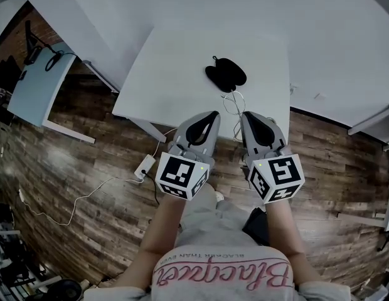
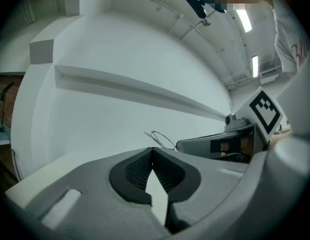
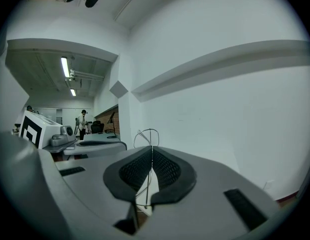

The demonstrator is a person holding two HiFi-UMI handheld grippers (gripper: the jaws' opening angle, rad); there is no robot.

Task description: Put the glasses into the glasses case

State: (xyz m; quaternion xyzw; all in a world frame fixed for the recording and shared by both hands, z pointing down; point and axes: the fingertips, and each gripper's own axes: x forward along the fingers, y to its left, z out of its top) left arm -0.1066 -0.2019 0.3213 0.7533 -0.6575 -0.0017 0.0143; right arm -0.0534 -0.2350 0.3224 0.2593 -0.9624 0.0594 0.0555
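Right gripper (image 3: 151, 151) jaws are pinched on the thin wire glasses (image 3: 147, 133) at the near table (image 1: 163, 74) edge. Left gripper (image 2: 153, 153) is closed, empty, just beside. Black glasses case (image 1: 226, 74) lies farther in, apart. Step looks like carry; next, get the case open and lower the glasses in.

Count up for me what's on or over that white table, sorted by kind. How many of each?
Thin wire-framed glasses: 1, clamped in the right gripper's jaws
Black oval glasses case: 1, lying on the table
Grey hand-held grippers with marker cubes: 2, the left gripper and the right gripper
Total: 4
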